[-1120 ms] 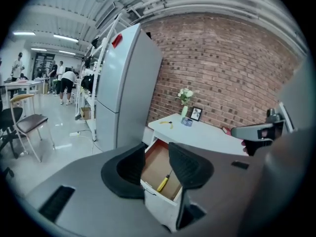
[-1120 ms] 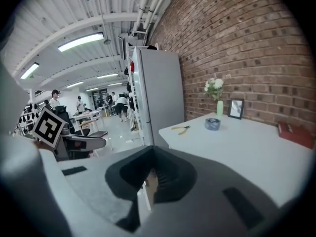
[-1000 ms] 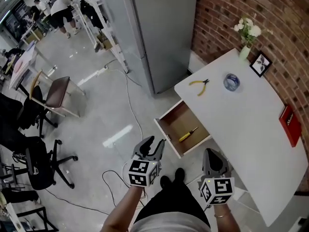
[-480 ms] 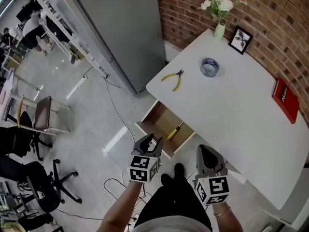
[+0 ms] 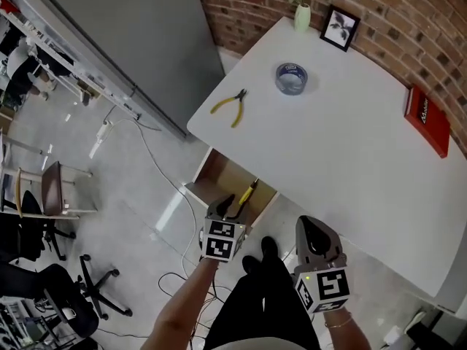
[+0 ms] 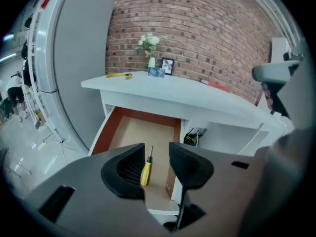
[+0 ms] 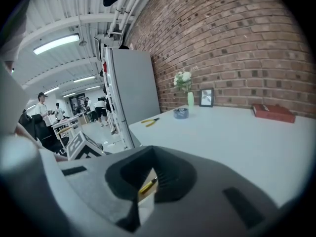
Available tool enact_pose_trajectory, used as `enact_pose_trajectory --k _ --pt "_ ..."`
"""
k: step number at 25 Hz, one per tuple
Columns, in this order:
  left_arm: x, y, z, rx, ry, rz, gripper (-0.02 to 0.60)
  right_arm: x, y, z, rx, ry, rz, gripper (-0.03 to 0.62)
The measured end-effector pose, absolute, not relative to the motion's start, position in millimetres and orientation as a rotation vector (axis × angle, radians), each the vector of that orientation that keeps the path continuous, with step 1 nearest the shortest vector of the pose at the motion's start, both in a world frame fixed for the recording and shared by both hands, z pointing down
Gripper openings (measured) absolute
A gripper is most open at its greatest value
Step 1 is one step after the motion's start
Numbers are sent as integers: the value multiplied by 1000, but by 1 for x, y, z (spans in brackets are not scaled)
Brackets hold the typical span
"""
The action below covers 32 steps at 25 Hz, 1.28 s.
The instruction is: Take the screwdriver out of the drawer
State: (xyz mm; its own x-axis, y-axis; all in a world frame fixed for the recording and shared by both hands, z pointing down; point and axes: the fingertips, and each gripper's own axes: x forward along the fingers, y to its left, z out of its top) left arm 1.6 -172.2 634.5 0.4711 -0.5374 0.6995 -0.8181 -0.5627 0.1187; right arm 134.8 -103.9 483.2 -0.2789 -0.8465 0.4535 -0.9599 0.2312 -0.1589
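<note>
At my waist, the right gripper (image 5: 312, 229) hung idle just off the near edge of the white table (image 5: 350, 148). Its jaws were pressed together on nothing. Through the small gap below its tips I glimpsed a bit of the screwdriver (image 7: 148, 185).

The left gripper (image 5: 228, 205) was ahead of it, over the front lip of the open drawer (image 5: 200, 189). Its jaws were moderately spread and empty. Sighting along them, the screwdriver sat framed in the gap, but lower and further in, untouched.

- Drawer: stood pulled out from under the tabletop.
- Screwdriver: lay flat on the drawer floor, toward the right-hand wall, with its yellow handle toward me and its dark shaft pointing to the back.
- Nothing else was seen in the drawer.

Judged step: approach for the grasp. The drawer was already open and the pick had not begun. The next move called for:
- lowering the left gripper into the drawer;
- setting the jaws astride the handle across its width;
- closing, then lifting clear of the front panel and the tabletop overhang.

Room beside the right wall looked tight, so one jaw would need to slip between the handle and that wall.

Further off, on the tabletop, were yellow pliers (image 5: 230, 105), a tape roll (image 5: 291, 78) and a red book (image 5: 427, 118). A framed picture (image 5: 340, 26) and a vase of flowers (image 5: 301, 13) stood against the brick wall (image 5: 244, 6).
</note>
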Motion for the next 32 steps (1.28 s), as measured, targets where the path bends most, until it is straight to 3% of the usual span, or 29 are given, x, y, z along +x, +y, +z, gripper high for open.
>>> enact_pose_trajectory --k 15,32 --pt "23 -185 748 2242 -979 1271 147 119 -110 529 1590 -2276 628 2" --pt "38 -207 814 2205 -831 1442 149 91 -121 562 1537 -2252 679 2"
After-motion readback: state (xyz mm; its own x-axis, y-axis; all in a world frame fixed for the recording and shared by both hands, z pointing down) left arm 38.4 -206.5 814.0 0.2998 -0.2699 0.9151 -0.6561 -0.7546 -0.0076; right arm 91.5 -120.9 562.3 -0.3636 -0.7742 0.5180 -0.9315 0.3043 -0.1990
